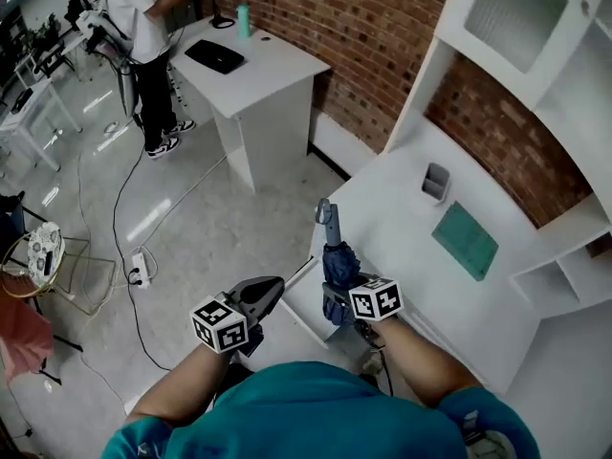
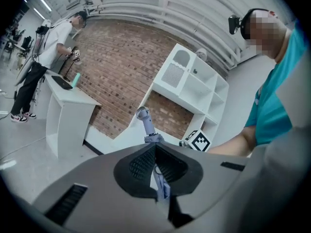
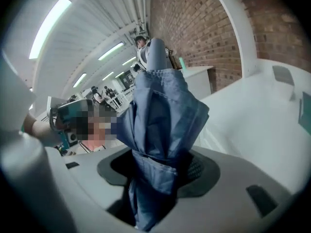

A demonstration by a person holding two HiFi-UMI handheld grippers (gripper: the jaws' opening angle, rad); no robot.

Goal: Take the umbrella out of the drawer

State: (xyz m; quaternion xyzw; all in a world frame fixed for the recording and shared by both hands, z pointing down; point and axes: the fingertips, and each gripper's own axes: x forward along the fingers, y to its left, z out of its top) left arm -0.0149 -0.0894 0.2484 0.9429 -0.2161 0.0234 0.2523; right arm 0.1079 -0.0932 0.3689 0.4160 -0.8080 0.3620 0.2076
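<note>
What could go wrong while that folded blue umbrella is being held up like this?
The right gripper is shut on soft cloth low on the folded blue fabric umbrella, with the grey handle on top, so it might slip or tip over. The left gripper seems to pinch only a thin pale-blue strap; moving the grippers apart could yank it free. The white desk is close beside, so a swing could hit it.

Right gripper [image 1: 335, 306] clamps folded blue umbrella [image 1: 335, 256], handle up, at desk [image 1: 402, 228] edge. Left gripper [image 1: 271, 290] just beside it, to the left. Grey cup [image 1: 436, 182] and teal pad [image 1: 466, 240] on desk. Person [image 1: 143, 27] at far table [image 1: 258, 75].
</note>
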